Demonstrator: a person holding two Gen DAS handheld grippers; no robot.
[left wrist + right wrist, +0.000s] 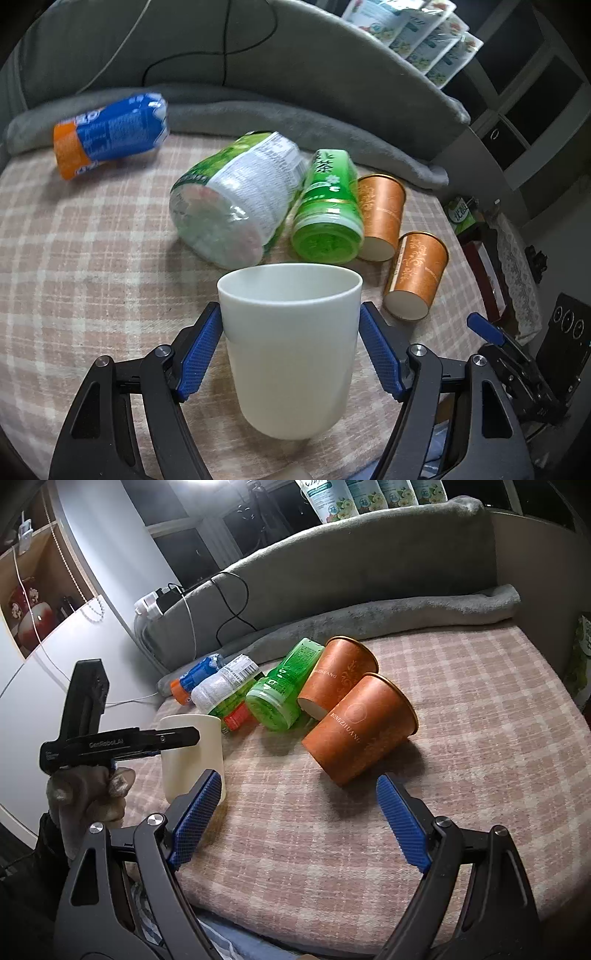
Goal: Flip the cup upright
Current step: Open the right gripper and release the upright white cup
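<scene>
I take the pink-and-cream checked blanket point(461, 716) over the bed as my landmark. Near its front-left edge stands the plain white plastic cup point(291, 350), mouth up, base on the cloth, so I judge the flip as good as made and the step in hand is letting go cleanly. Behind the cup on the blanket lie a large clear bottle with a green label point(236, 206), a smaller green bottle point(327, 210) and two orange paper cups point(354, 727) on their sides; a blue-and-orange bottle point(110, 129) lies further back.

My left gripper point(290, 354) straddles the cup, its blue pads at either side. The pads look just off the wall, released, though I cannot rule out a light touch. To finish well I would spread evenly and back straight away from the cup, since soft cloth gives a light cup poor footing.

My right gripper point(301, 819) hovers over the front of the blanket, spread wide, grasping nothing
</scene>
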